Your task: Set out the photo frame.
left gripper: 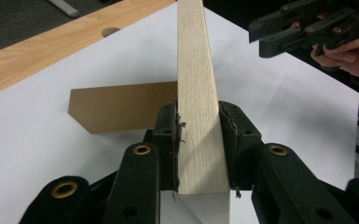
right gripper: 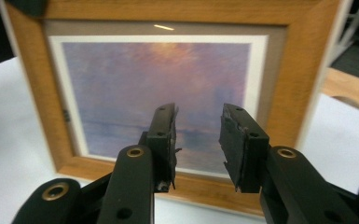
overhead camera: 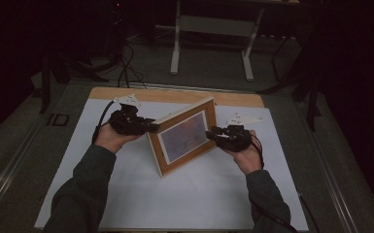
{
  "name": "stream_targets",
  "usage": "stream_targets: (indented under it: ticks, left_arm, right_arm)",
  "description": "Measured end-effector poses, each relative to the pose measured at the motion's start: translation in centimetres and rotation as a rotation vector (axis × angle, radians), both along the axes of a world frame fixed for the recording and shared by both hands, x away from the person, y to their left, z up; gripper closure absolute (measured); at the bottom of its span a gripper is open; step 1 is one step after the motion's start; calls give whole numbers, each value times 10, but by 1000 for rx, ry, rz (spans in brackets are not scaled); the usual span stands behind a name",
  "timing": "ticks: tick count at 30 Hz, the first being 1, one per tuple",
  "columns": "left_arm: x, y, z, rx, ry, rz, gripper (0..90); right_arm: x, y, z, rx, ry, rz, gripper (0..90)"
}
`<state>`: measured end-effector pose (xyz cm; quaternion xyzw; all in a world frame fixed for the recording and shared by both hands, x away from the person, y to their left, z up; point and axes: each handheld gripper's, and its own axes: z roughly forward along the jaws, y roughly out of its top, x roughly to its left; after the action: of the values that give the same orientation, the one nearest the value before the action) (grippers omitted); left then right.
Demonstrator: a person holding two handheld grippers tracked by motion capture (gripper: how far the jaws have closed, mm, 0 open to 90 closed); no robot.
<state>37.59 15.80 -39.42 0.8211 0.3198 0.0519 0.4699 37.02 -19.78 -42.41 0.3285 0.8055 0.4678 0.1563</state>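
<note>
Left gripper (left gripper: 199, 154) clamped on picture frame (overhead camera: 184, 135) edge, holding it upright on white sheet (overhead camera: 126, 194). Right gripper (right gripper: 198, 140) apart, empty, facing glass. Back stand (left gripper: 121, 109) out. Likely left: let go, check frame stands alone.

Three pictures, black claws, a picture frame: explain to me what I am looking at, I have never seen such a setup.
A person at a table holds a hand-operated gripper in each hand. The high view looks down from above; each of the other two comes from a camera riding on one gripper, looking along its black jaws. On the white sheet stands a wooden picture frame, propped on its brown back stand. The left gripper clamps the frame's edge. The right gripper is open, facing the painted picture, gripping nothing.
</note>
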Motion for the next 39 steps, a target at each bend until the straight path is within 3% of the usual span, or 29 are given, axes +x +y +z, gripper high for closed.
stream_targets:
  ticks: [10,16,17,21,23,27,30,39]
  left_arm:
    - [-16,9,-17,-86,-1,88,606]
    - [-31,8,-22,-83,-44,130,631]
    - [-39,5,-23,-66,-76,176,631]
    - [-48,-1,-23,-30,-131,239,660]
    - [-48,-2,-23,-31,-134,232,660]
    - [-41,5,-23,-72,-93,180,680]
    - [-37,7,-23,-75,-86,163,684]
    - [-20,11,-20,-36,-77,180,678]
  right_arm:
    - [19,-5,1,-24,-12,-52,630]
    - [29,-8,1,-22,-15,-75,631]
    - [30,-8,2,-22,-16,-78,630]
    - [39,-8,4,-26,-17,-96,617]
    - [40,-8,4,-24,-16,-96,614]
    - [45,-8,5,-22,-15,-97,579]
    - [49,-8,4,-15,-14,-107,557]
    - [59,-5,3,-19,-13,-104,479]
